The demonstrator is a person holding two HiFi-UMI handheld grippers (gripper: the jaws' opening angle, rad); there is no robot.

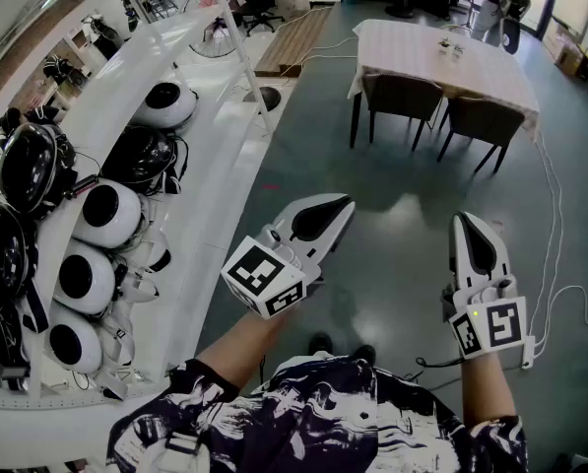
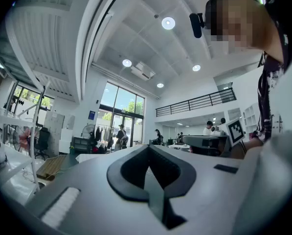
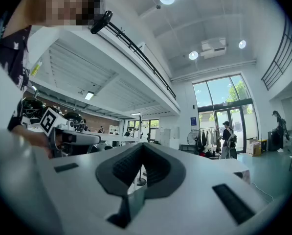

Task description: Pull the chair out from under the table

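Note:
A table point(image 1: 490, 67) under a white cloth stands far ahead at the upper right of the head view. Two dark chairs are tucked under its near side, one on the left point(image 1: 402, 95) and one on the right point(image 1: 483, 118). My left gripper point(image 1: 345, 206) and right gripper point(image 1: 464, 221) hover over the dark floor, well short of the chairs, pointing roughly level. Both are shut with nothing between their jaws. In the left gripper view the jaws point(image 2: 148, 149) meet; the right gripper view shows the same point(image 3: 143, 146).
A long white counter point(image 1: 205, 126) runs along the left, loaded with round black-and-white helmets point(image 1: 106, 215). A pole stand point(image 1: 265, 97) sits beside it. White cables point(image 1: 555, 225) trail on the floor at the right. People stand far off by the glass doors point(image 3: 227, 138).

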